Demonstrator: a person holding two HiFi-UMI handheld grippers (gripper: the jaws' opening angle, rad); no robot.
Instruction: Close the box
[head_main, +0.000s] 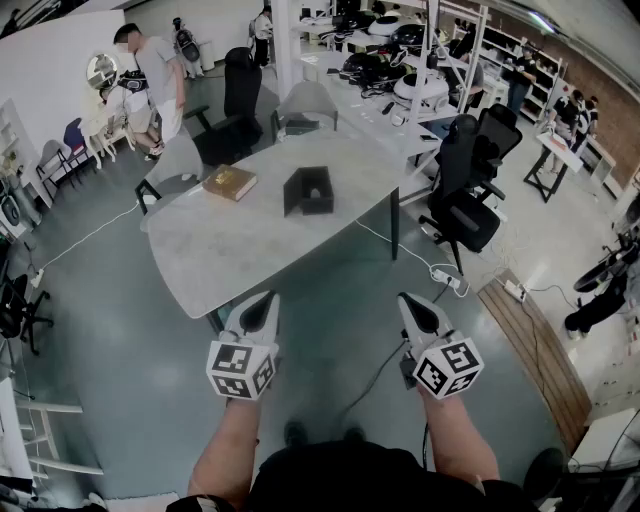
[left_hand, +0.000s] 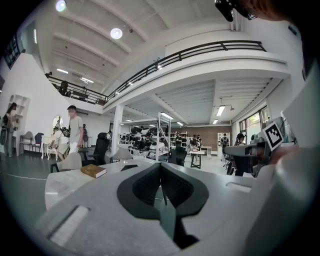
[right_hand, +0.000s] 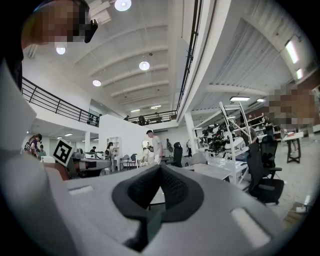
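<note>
A small black box (head_main: 308, 191) stands open on the grey table (head_main: 230, 255), its lid flap up at the left side. In the head view my left gripper (head_main: 262, 300) and right gripper (head_main: 412, 300) hang side by side well in front of the table's near edge, over the floor. Both are shut with nothing between the jaws. The left gripper view shows its closed tips (left_hand: 161, 167) meeting, with the box (left_hand: 129, 167) a dark sliver far off on the table. In the right gripper view the tips (right_hand: 159, 167) are also together and the box is hidden.
A brown book (head_main: 230, 182) lies on the table left of the box. Black office chairs (head_main: 465, 185) stand to the right and behind the table. A person (head_main: 155, 80) stands at the far left. A cable (head_main: 425, 262) and power strip run across the floor.
</note>
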